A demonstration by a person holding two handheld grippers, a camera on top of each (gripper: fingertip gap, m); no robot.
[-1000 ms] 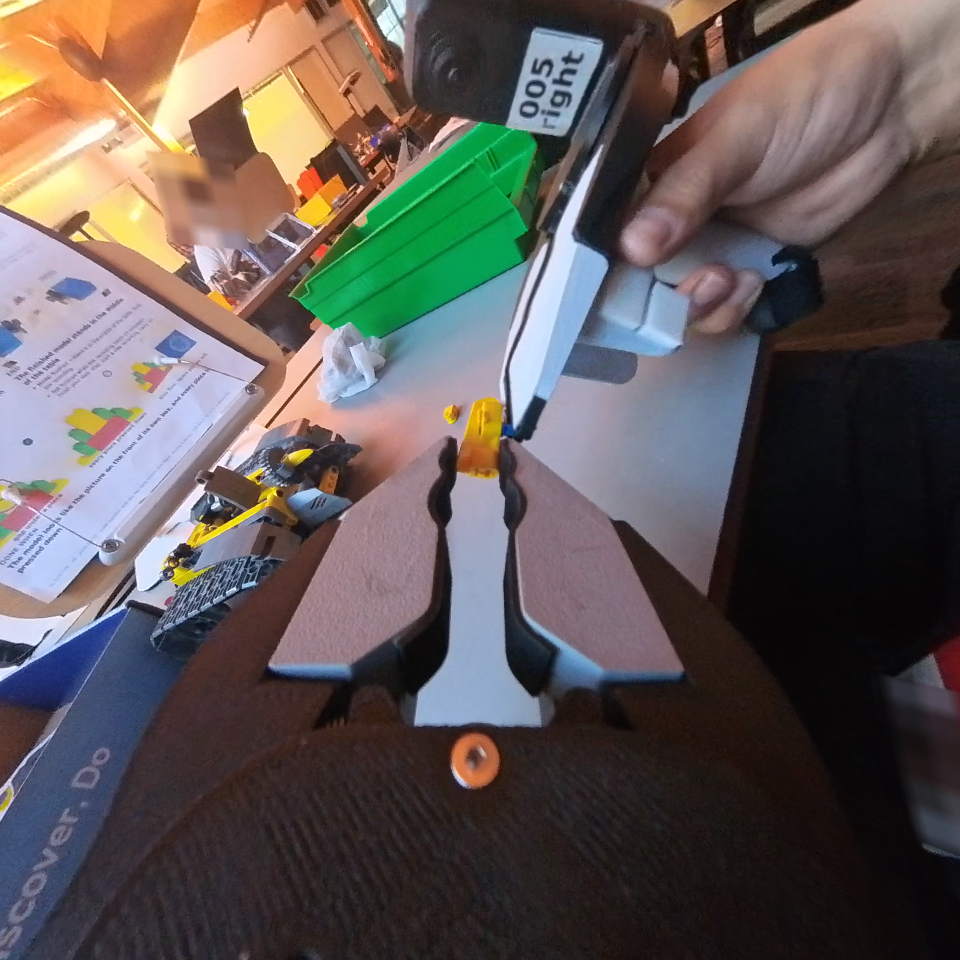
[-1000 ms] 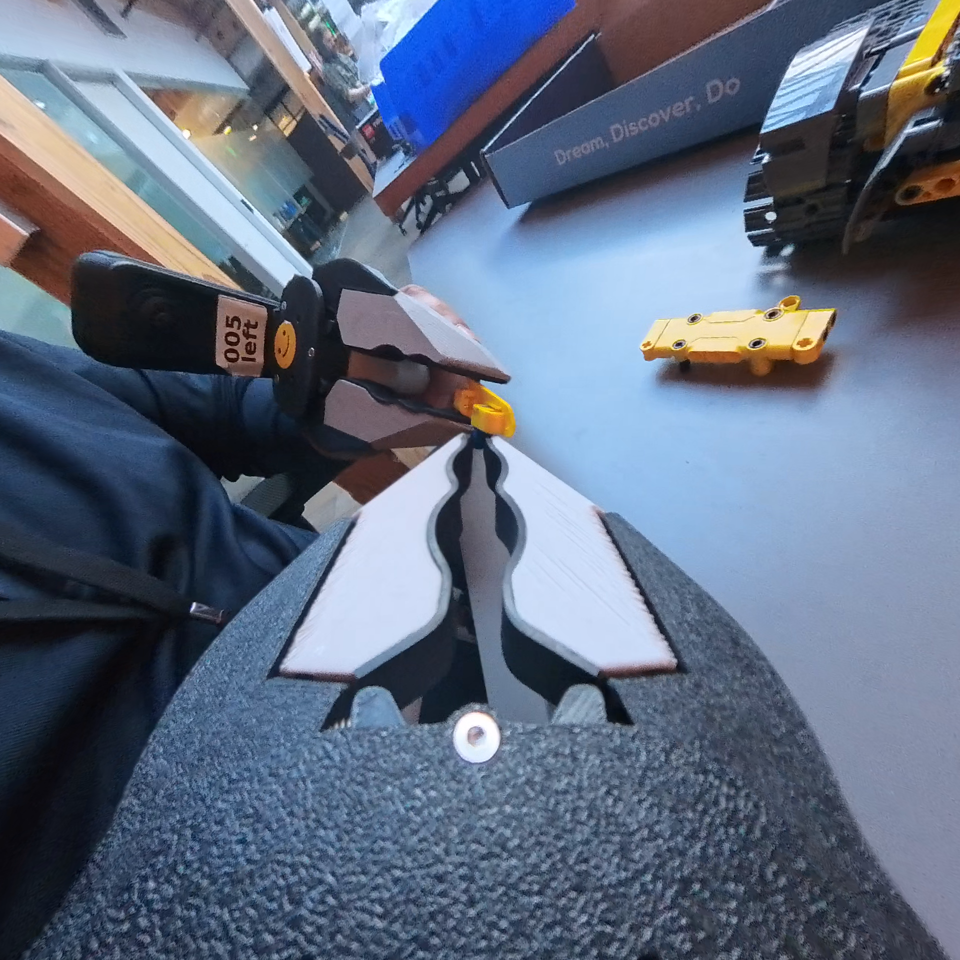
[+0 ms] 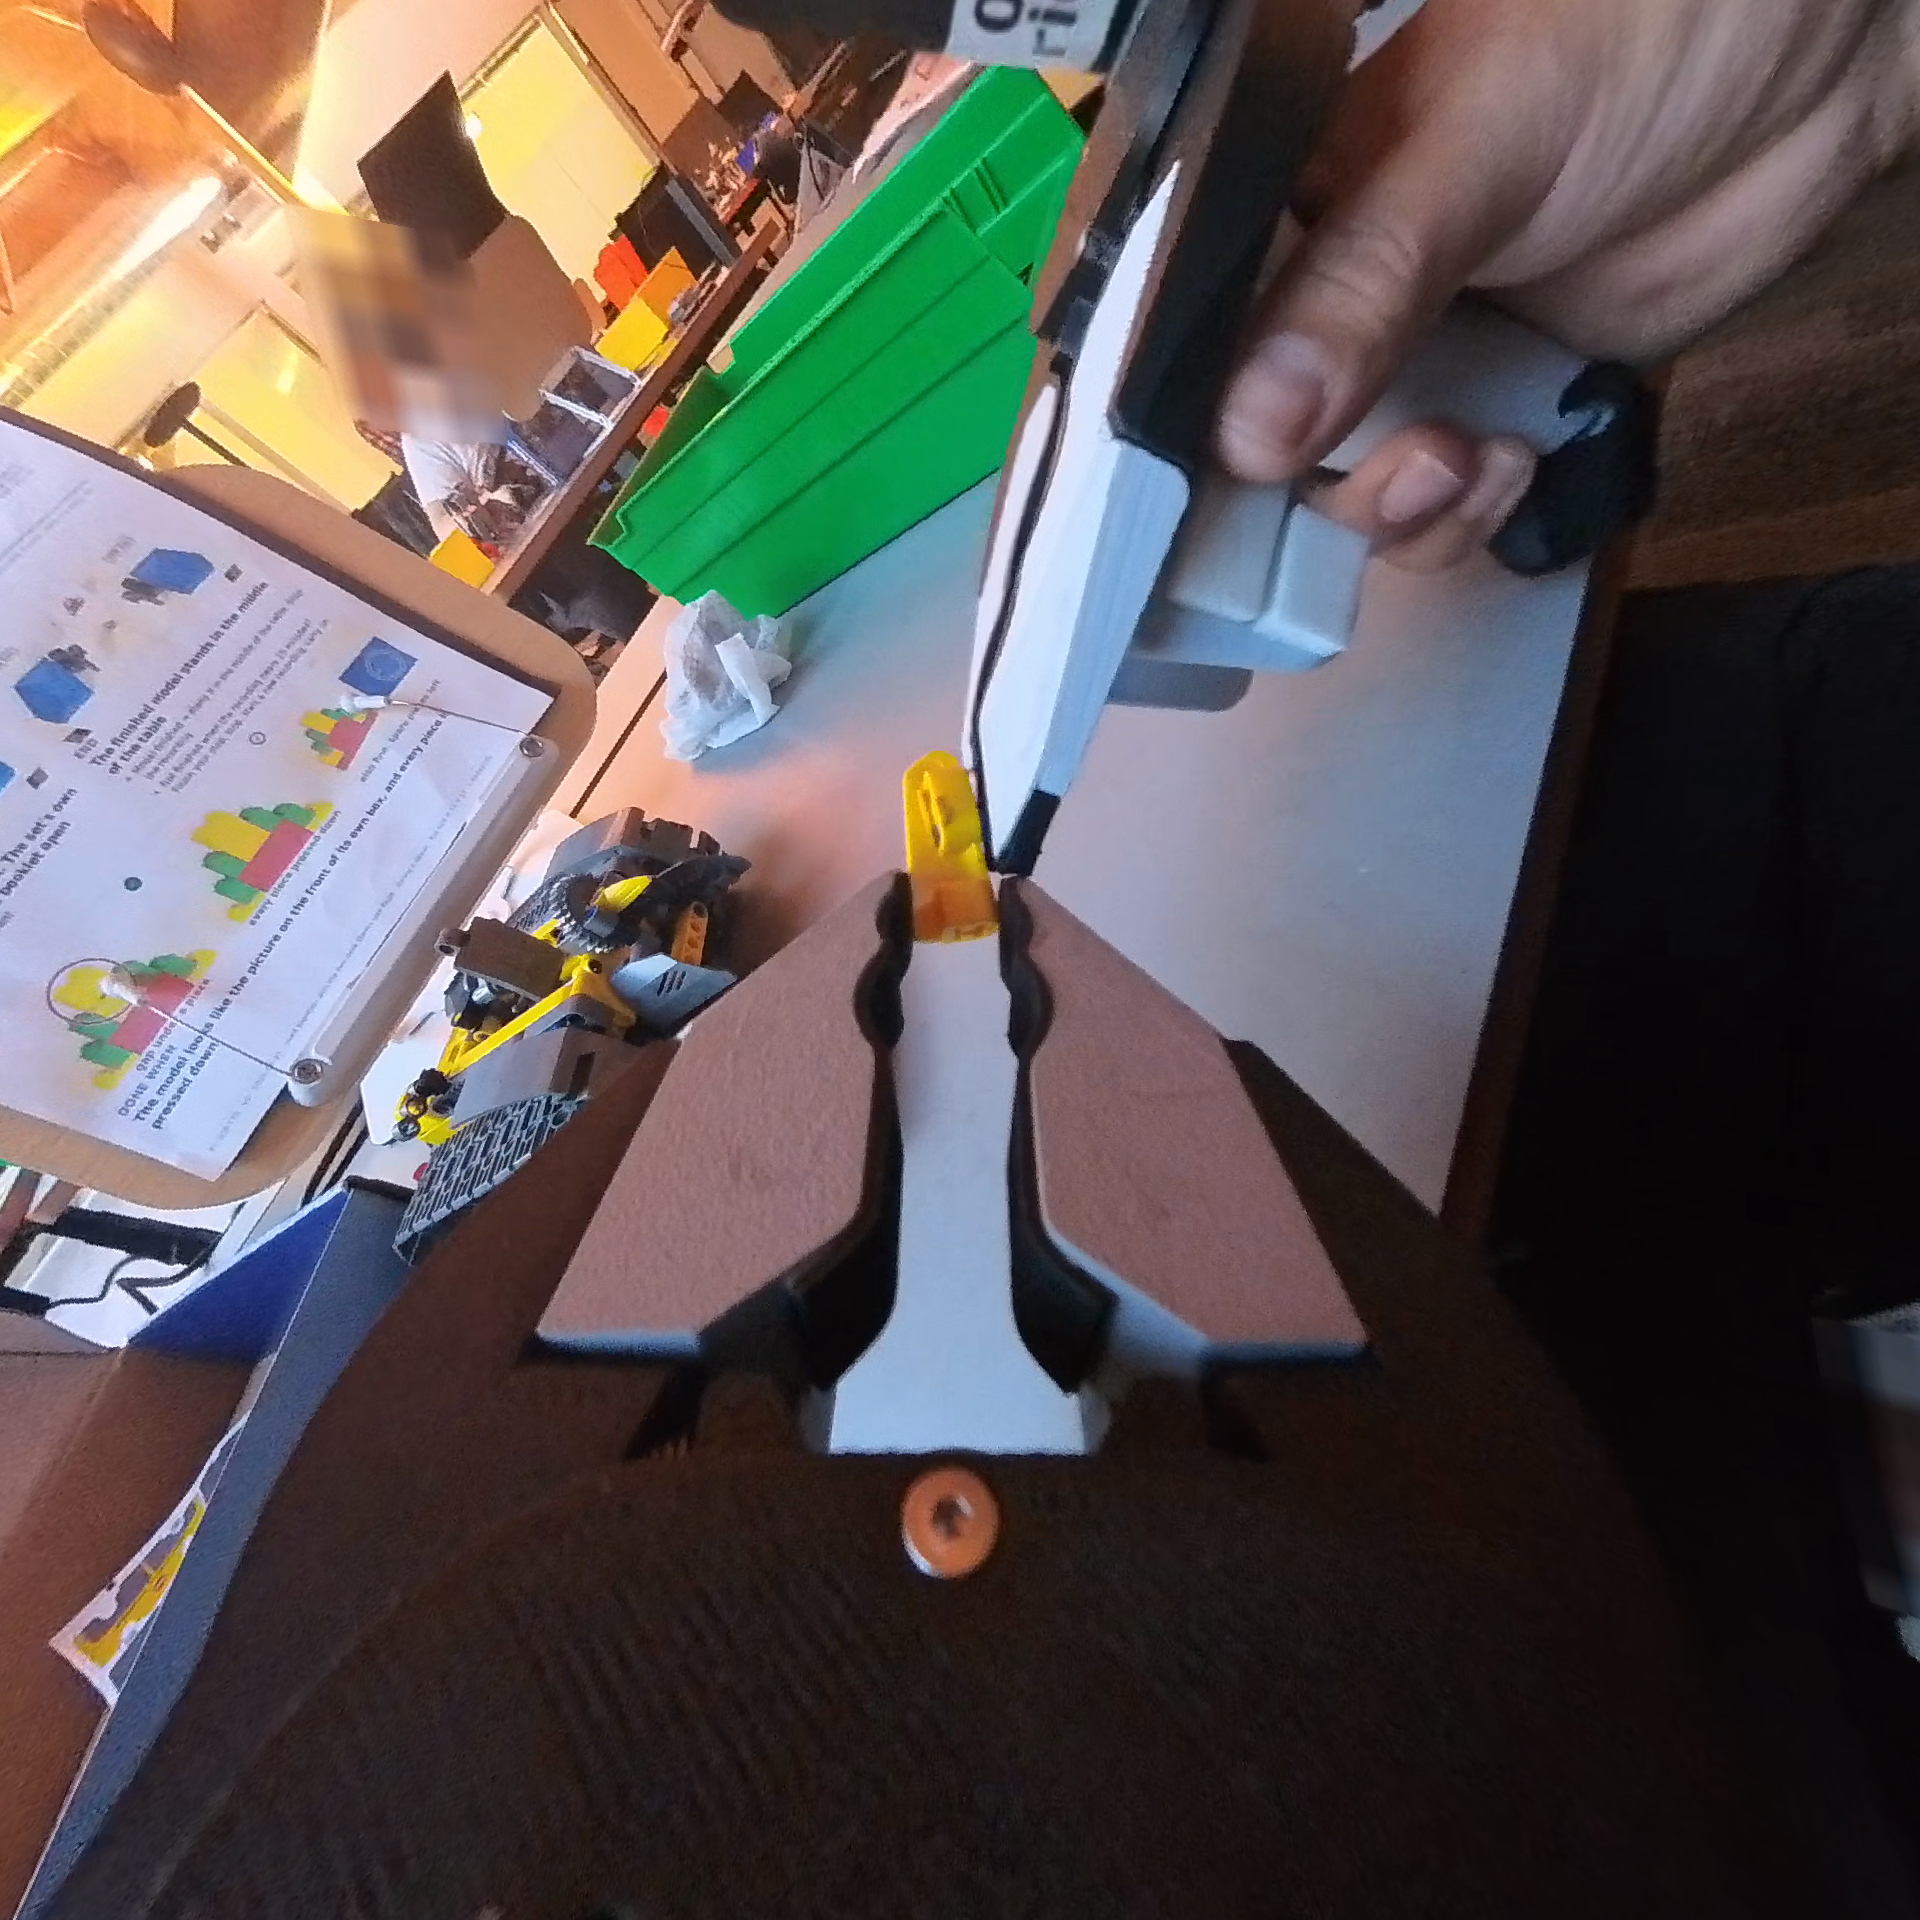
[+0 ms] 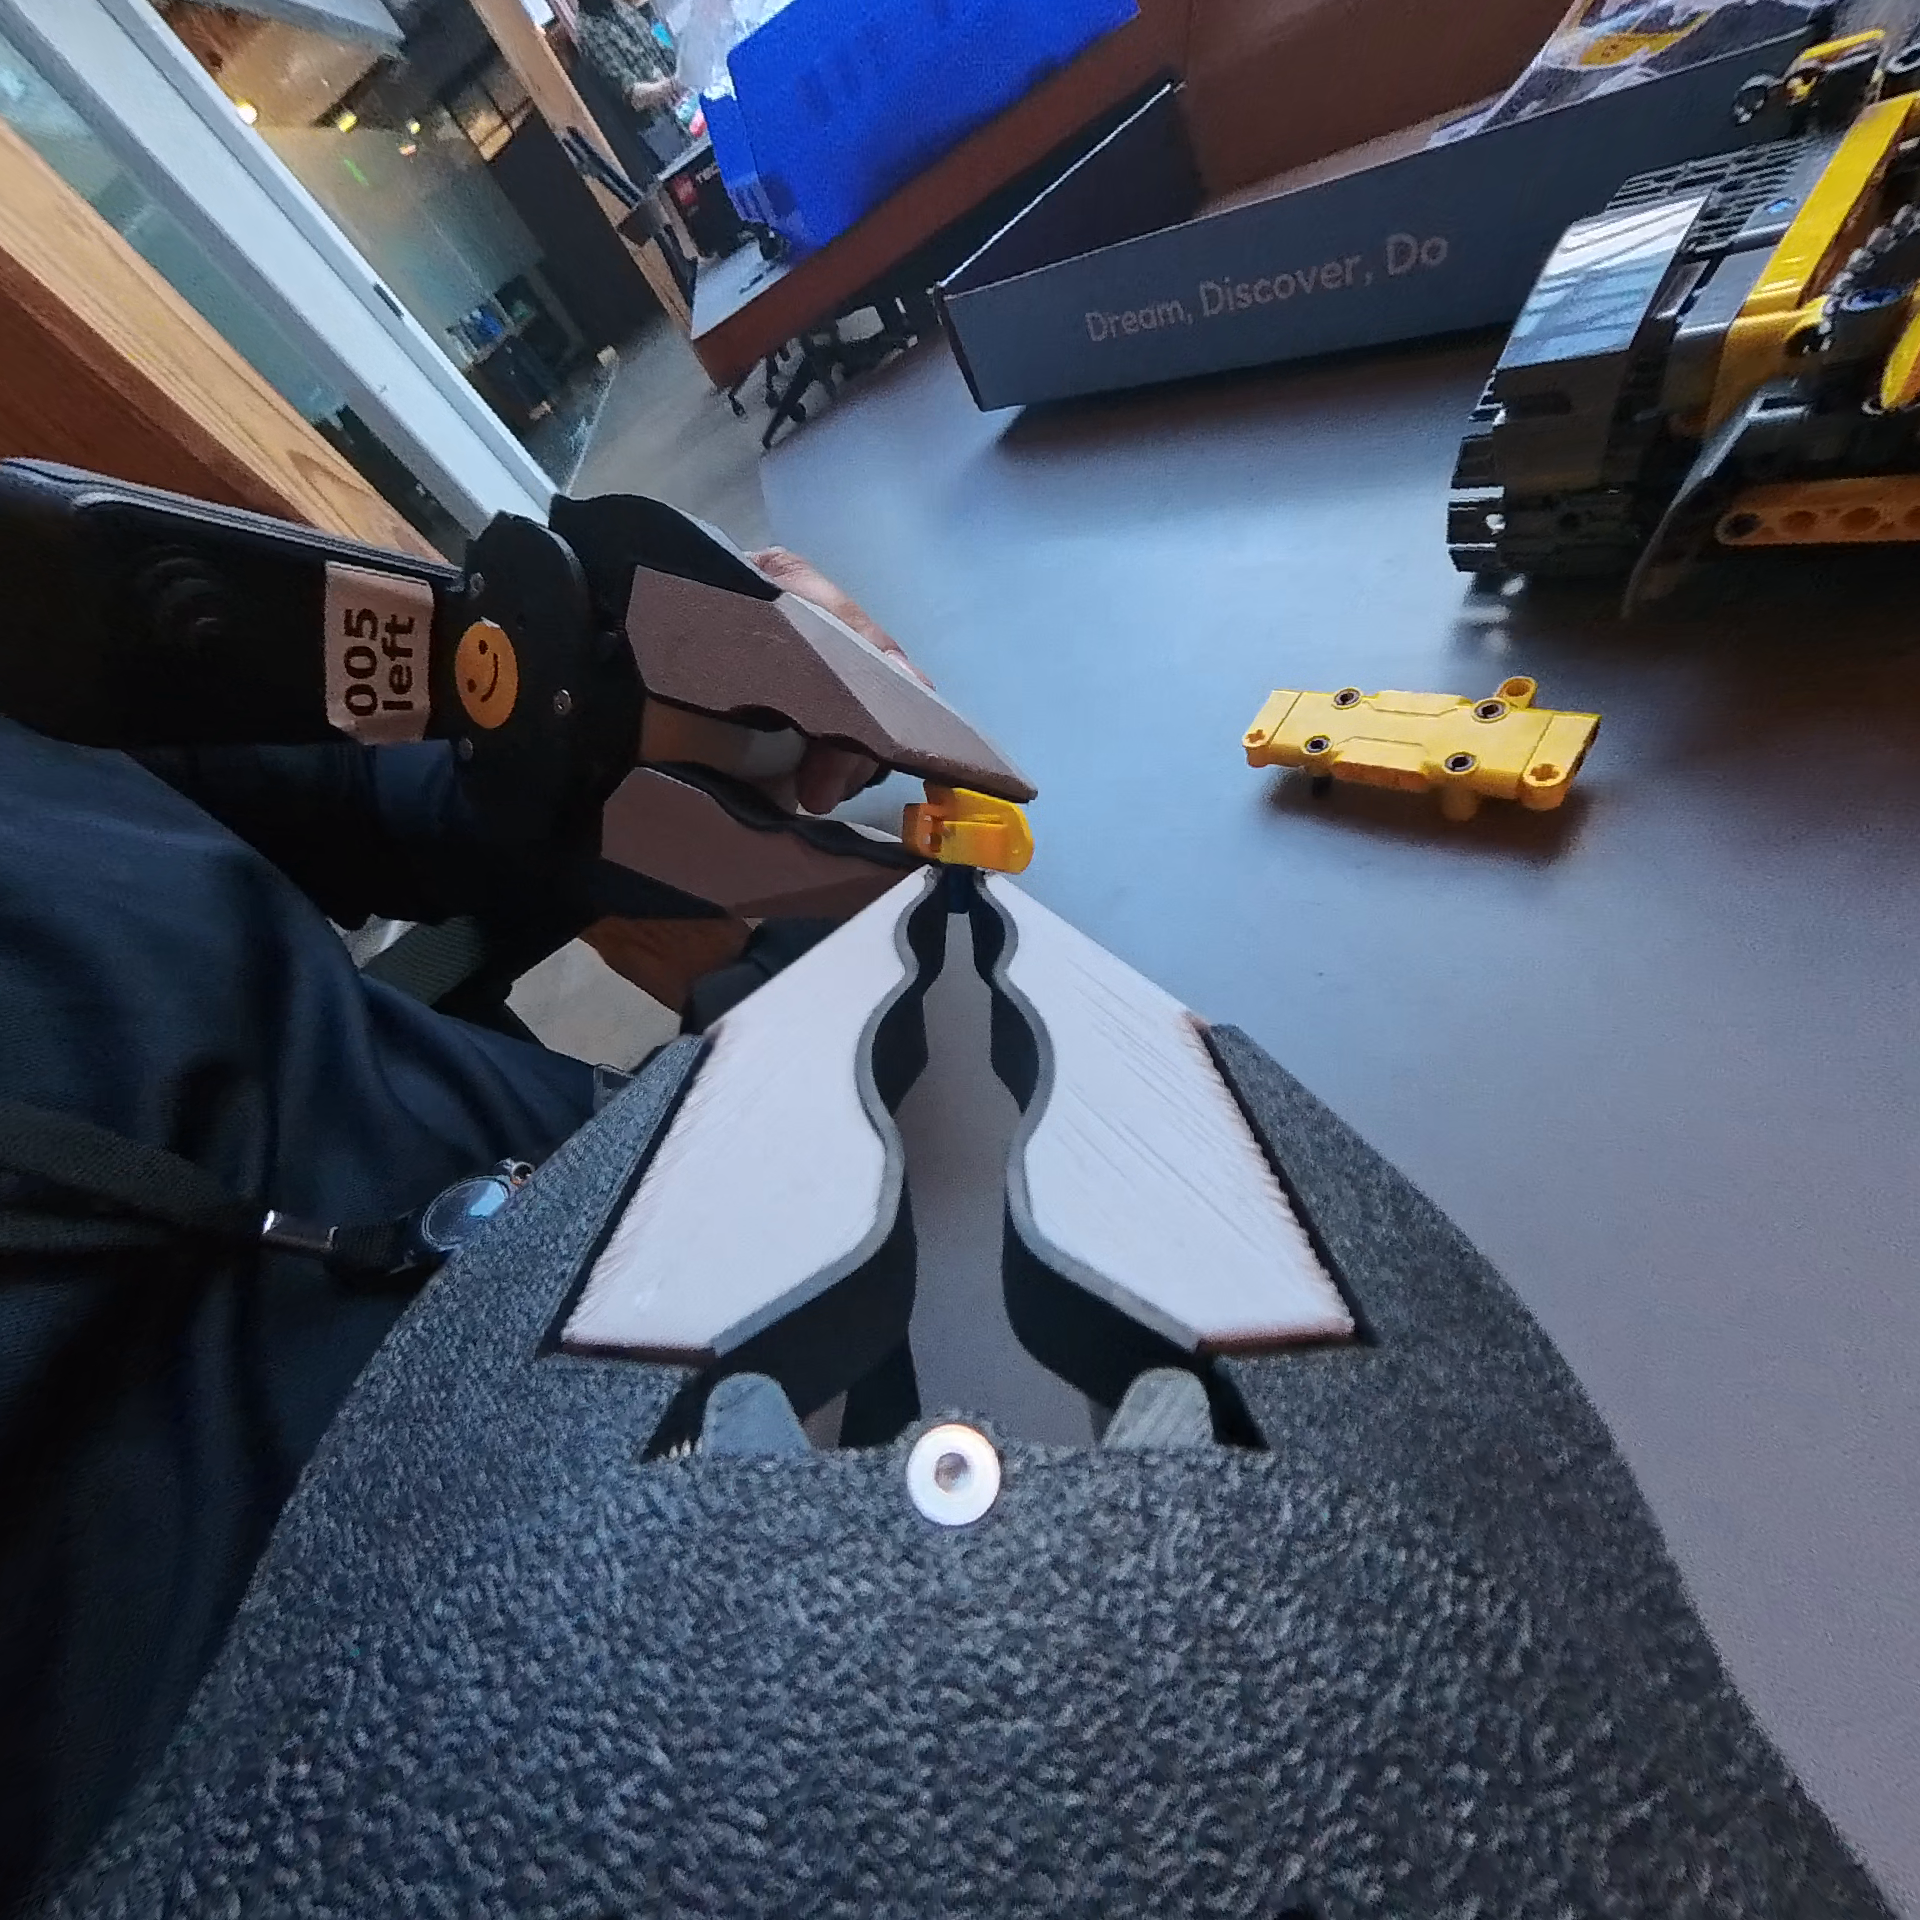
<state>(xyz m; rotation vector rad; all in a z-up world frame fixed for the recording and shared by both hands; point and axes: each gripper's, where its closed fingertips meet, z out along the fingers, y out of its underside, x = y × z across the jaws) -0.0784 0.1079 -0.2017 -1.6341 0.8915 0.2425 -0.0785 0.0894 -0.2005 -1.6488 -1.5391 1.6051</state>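
My left gripper (image 3: pixel 948 902), with brown fingers, is shut on a small yellow brick piece (image 3: pixel 943 831) and holds it above the grey table (image 3: pixel 1299 883). My right gripper (image 4: pixel 953 883), with white fingers, is closed on a tiny dark blue pin (image 4: pixel 952 896), and its tips meet the yellow piece (image 4: pixel 971 831). In the left wrist view the right gripper (image 3: pixel 1018 847) comes down from above, held by a hand (image 3: pixel 1507 260). In the right wrist view the left gripper (image 4: pixel 966 829) reaches in from the left.
A flat yellow brick plate (image 4: pixel 1423 748) lies on the table. A yellow and black tracked model (image 4: pixel 1714 364) stands beyond it beside a grey box (image 4: pixel 1247 301). Green bins (image 3: pixel 852 416), a crumpled plastic bag (image 3: pixel 722 675) and an instruction board (image 3: pixel 208 831) stand at the left. The tips of both grippers are at nearly the same place.
The two grippers have drawn closer together. The right gripper's tips now touch the yellow piece, which has turned slightly in the left gripper.
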